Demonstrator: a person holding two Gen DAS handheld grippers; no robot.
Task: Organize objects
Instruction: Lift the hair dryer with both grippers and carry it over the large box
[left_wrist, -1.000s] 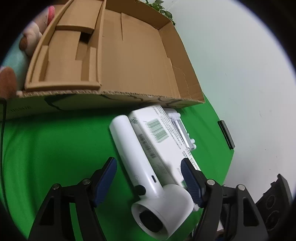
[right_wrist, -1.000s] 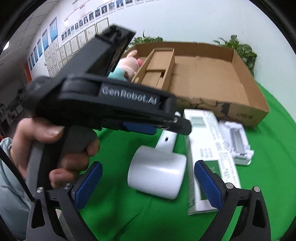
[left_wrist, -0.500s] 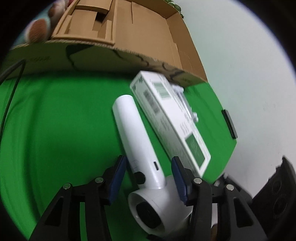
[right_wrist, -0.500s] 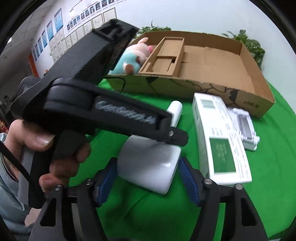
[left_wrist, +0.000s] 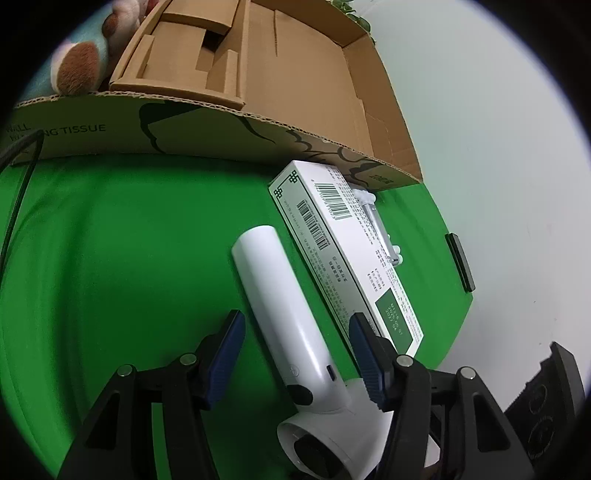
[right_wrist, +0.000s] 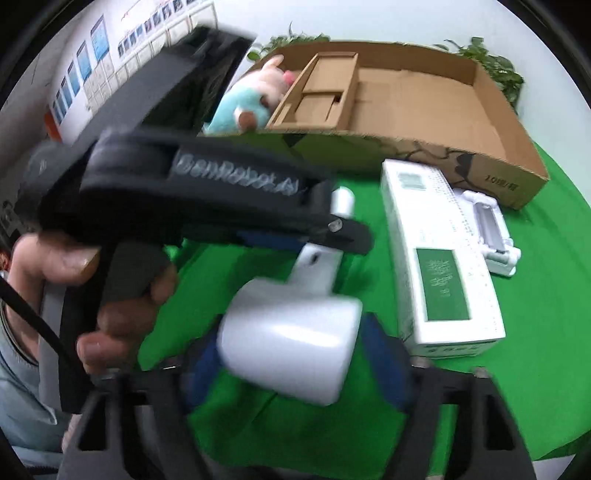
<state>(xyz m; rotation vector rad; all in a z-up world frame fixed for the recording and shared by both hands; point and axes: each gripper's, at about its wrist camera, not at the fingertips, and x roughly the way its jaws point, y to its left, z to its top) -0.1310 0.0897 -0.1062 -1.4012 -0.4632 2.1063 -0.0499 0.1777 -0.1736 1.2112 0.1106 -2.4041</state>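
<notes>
A white hair dryer (left_wrist: 291, 328) lies on the green cloth, its handle pointing toward the cardboard box (left_wrist: 221, 122). My left gripper (left_wrist: 295, 354) is open, its blue pads on either side of the handle with gaps showing. In the right wrist view my right gripper (right_wrist: 295, 365) is shut on the dryer's barrel (right_wrist: 291, 343), pads pressed against both sides. A long white carton (left_wrist: 343, 258) with barcodes lies right of the dryer; it also shows in the right wrist view (right_wrist: 439, 266).
A white plastic part (right_wrist: 487, 229) lies behind the carton. A plush toy (right_wrist: 251, 103) and a cardboard insert (right_wrist: 317, 92) sit in the box. A black cable (left_wrist: 18, 192) runs at the left. A dark flat object (left_wrist: 460, 262) lies at the cloth's right edge.
My left gripper, narrowed around the dryer handle half a second ago, has opened wider. My right gripper has closed onto the dryer barrel, and the dryer has shifted slightly.
</notes>
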